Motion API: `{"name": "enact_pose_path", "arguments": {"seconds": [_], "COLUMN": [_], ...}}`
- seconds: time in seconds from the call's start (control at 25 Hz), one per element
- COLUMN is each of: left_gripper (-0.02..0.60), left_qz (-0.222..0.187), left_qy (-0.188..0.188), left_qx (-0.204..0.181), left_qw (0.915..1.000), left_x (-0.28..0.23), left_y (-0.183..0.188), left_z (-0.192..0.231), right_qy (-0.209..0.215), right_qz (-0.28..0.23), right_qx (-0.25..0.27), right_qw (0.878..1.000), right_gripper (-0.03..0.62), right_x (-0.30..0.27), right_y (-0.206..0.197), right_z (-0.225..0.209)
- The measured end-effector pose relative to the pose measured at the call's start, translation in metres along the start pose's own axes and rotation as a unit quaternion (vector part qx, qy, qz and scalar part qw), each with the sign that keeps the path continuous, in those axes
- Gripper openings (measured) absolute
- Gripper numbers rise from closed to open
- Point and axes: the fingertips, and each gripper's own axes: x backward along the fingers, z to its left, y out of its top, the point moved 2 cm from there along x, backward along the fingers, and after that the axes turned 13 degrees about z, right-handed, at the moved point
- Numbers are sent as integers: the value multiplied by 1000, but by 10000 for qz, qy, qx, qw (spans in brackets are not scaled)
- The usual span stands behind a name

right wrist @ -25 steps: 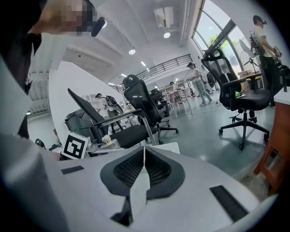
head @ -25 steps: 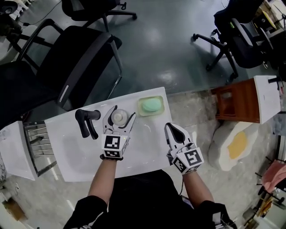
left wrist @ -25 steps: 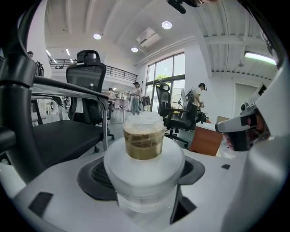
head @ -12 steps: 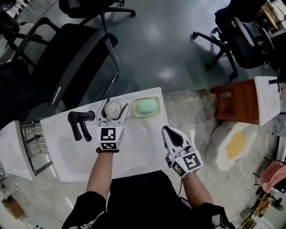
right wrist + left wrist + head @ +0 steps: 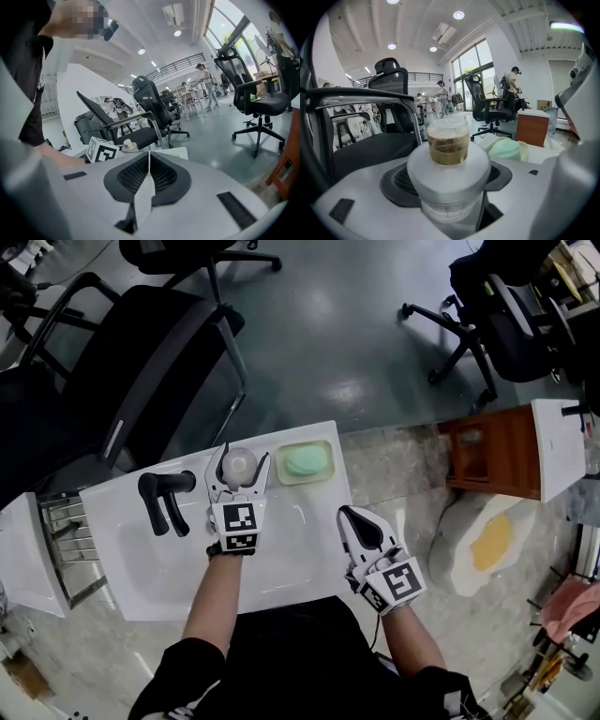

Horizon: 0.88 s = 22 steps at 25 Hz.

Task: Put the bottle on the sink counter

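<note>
Left gripper [image 5: 244, 456] grasps bottle [image 5: 449, 171], jaws wide around fat body. Bottle at back of sink counter [image 5: 300, 554], 12 o'clock from left hand. Black tap [image 5: 167, 498] at its 9 o'clock, green soap dish [image 5: 307, 462] at its 3 o'clock. Cannot tell if bottom touches counter.

Step, I think: set bottle down. Keep it straight up, lower slowly till bottom sits flat, then let go. Pull back without bumping tap.

Bottle: round, cloudy white, small see-through brownish top.

Right gripper [image 5: 349, 514] clenched, empty, at 5 o'clock.
</note>
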Motion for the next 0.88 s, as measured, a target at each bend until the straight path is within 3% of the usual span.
{"name": "enact_pose_path", "arguments": {"seconds": [0.28,0.6,0.88], "left_gripper": [351,396,403], "left_qz": [-15,35,126], "left_qy": [-28,-499,-442], "left_qx": [12,12,139], "left_qw": [10000,9987,9988], "left_x": [-1,0,16], "left_y": [1,-1,-17], "left_z": [0,-5,-3], "right_qy": [44,22,-58], "right_qz": [31,4,-94], "right_qx": [19,92,133], "right_qw": [10000,10000,9999], "right_gripper": [32,32,32], "right_x": [-2,0,7], "right_y": [-1,-2,-4], "right_z": [10,24,37]}}
